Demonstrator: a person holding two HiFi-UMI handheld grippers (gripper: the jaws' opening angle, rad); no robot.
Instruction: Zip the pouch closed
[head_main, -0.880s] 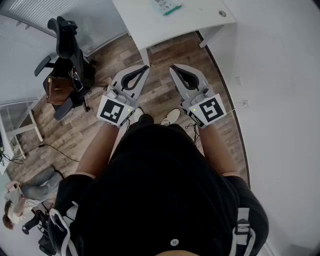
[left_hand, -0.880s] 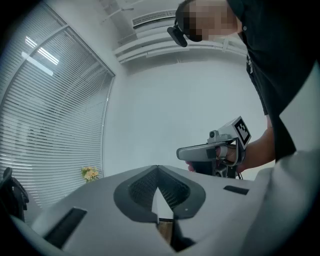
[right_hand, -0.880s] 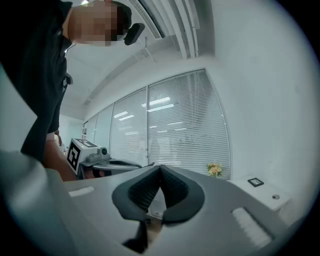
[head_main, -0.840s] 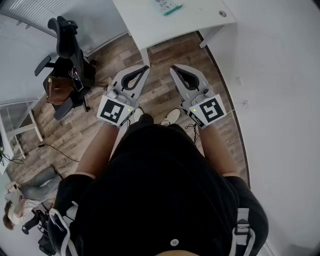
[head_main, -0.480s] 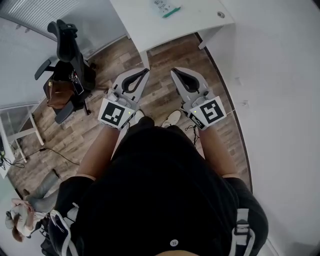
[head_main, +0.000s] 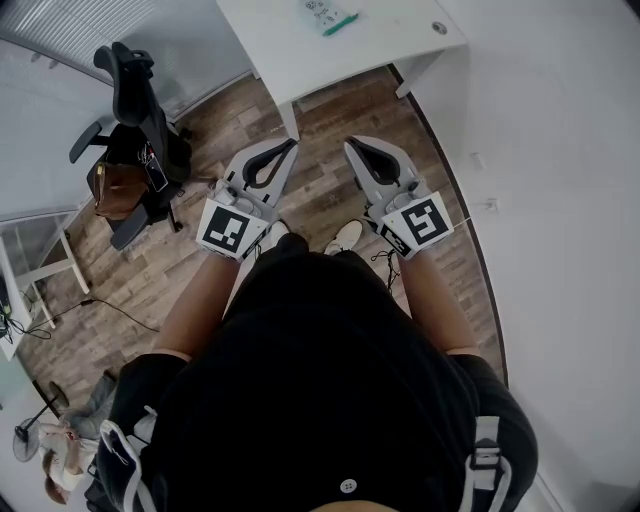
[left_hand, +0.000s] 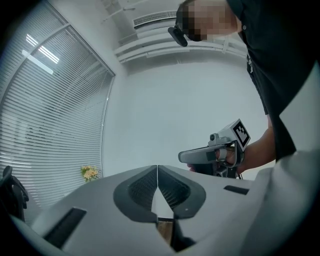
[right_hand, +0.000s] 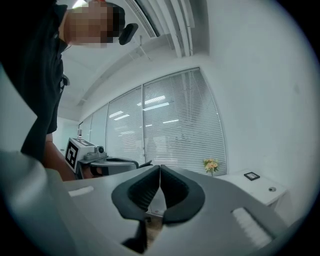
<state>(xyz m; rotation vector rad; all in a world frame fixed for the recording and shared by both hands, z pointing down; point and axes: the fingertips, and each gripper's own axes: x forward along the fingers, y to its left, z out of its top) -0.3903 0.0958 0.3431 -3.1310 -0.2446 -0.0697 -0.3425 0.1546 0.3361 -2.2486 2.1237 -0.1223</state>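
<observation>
Since the earlier frame the white desk (head_main: 380, 45) has drifted slightly toward the top edge. Head view: left gripper (head_main: 291, 143) and right gripper (head_main: 348, 142) hover level over the floor, well short of the probable pouch (head_main: 326, 12) on the desk. Left gripper view: jaws together, empty. Right gripper view: likewise. Approach first, then part the jaws near the zipper pull.

Office: black swivel chair (head_main: 135, 90) w/ armrests, white table (head_main: 290, 55) by the wall, wood-plank floor (head_main: 320, 190), tall windows w/ slatted blinds (right_hand: 175, 125), white walls, small bunch of flowers (right_hand: 211, 165) nr the window, cable (head_main: 105, 302) across the floor.
</observation>
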